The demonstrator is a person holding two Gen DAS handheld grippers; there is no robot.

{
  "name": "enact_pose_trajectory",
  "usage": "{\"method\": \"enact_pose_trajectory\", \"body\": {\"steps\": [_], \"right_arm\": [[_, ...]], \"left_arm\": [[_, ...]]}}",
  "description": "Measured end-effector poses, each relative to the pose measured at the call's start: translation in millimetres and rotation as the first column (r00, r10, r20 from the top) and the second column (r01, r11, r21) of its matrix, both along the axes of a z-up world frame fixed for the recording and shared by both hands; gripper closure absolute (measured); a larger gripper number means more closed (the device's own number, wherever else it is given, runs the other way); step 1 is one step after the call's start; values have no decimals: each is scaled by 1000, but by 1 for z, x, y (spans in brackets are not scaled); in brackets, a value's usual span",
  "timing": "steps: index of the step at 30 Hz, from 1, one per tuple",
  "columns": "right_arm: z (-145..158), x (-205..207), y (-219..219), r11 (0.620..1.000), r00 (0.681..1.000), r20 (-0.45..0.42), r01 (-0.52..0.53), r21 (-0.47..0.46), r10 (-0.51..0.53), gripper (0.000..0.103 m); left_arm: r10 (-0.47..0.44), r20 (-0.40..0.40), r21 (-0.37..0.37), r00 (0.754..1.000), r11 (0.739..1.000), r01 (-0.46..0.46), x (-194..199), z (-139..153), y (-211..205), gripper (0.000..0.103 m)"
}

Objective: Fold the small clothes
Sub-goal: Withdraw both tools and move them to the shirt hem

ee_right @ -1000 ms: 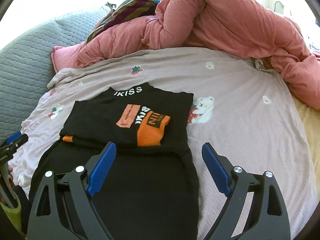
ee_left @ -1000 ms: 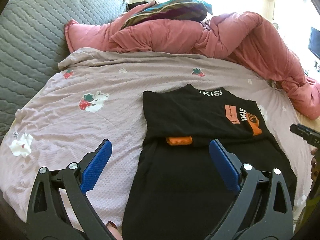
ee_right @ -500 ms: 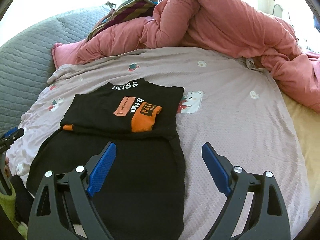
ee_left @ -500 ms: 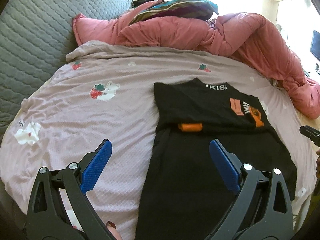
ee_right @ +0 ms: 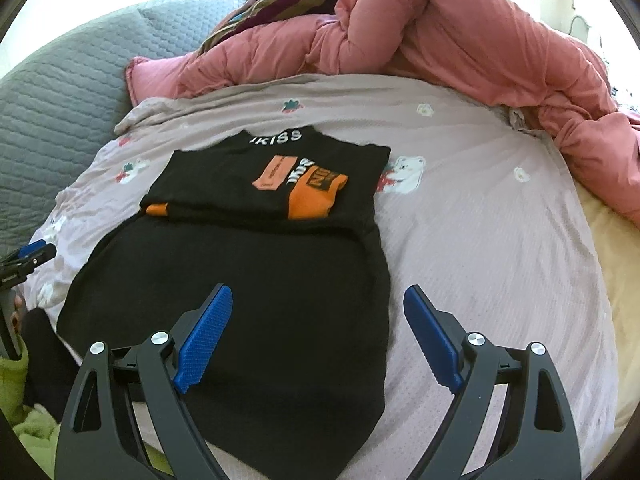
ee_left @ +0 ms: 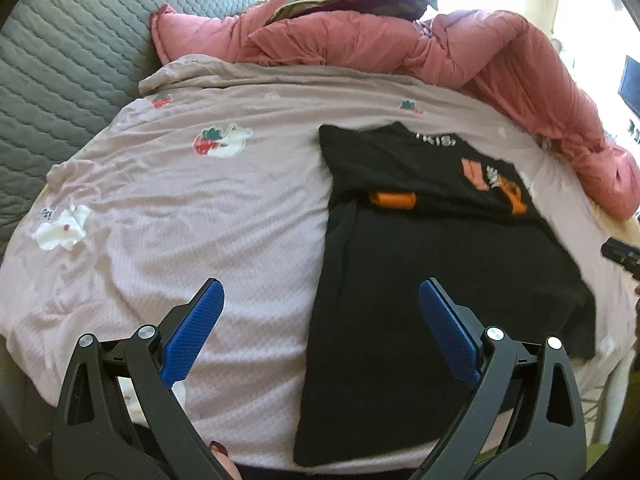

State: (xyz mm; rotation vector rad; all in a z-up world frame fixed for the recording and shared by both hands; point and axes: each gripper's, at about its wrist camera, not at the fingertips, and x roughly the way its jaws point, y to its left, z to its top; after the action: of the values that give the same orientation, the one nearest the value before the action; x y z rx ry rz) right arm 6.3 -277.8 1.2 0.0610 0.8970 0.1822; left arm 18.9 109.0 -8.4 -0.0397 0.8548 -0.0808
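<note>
Hand-held gripper (ee_right: 318,304) above pink bedsheet (ee_right: 480,240)

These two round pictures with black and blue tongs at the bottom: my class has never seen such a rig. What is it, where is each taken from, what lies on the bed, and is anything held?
There is no robot here. A person holds a hand tool in each hand, each with a two-finger gripper and a wide-angle camera looking forward along the fingers, hence the round, bent look.

One picture is from the left gripper, the other from the right gripper. The blue parts are the fingers' pads.

On the pinkish bedsheet with cartoon prints lies a black T-shirt with orange patches, its top part already folded over. Behind it is a bunched pink duvet, and a grey quilted cover to the left.

Both grippers are open above the bed, near the shirt's lower end. Nothing is held.
</note>
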Motion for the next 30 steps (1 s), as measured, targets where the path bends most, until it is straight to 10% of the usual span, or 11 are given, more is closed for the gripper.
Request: {"method": "enact_pose_trajectory", "body": {"steps": [19, 30], "right_arm": [[-35, -47, -8, 999, 995, -101, -25, -41, 20, 19], [-55, -56, -10, 999, 985, -170, -44, -7, 43, 44]], "left_arm": [[-39, -113, 10, 993, 999, 40, -29, -46, 1, 12], [-50, -158, -39, 986, 998, 44, -32, -56, 4, 28]]}}
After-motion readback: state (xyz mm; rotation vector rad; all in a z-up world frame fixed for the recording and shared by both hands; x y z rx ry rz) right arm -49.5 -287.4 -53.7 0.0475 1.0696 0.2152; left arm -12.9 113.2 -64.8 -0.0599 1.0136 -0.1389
